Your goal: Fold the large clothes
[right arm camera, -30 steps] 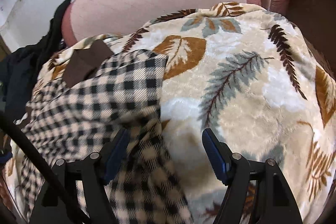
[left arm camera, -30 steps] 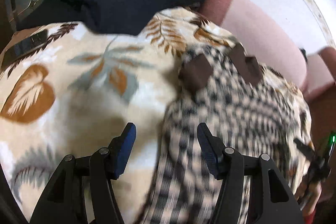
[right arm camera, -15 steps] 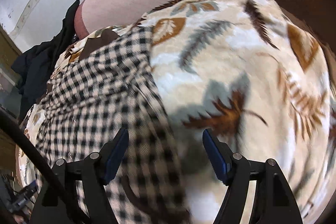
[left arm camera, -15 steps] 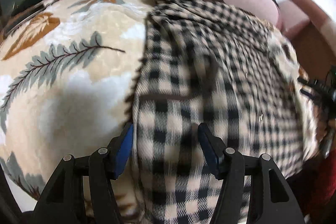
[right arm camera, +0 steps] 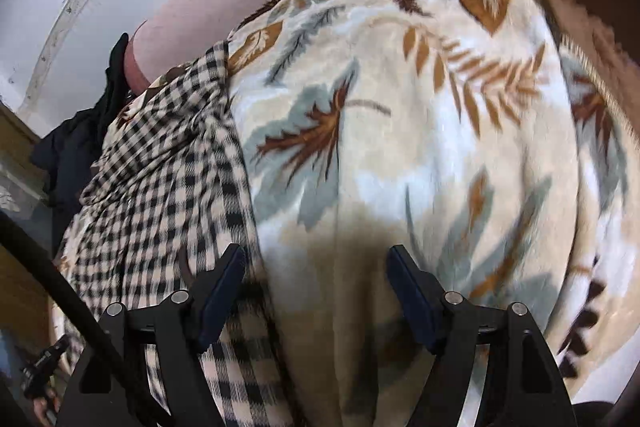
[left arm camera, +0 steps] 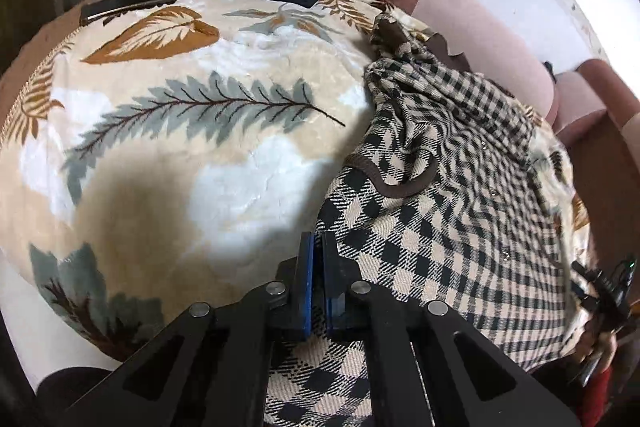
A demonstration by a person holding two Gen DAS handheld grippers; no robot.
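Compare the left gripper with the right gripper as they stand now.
The left gripper has its jaws closed together, pinching the edge of the checked garment; the right gripper has its jaws wide apart and grips nothing. The left sits right at the garment's border, while the right hangs mostly over the leaf-print blanket, only its left finger over the checks. Both have black frames and blue pads.
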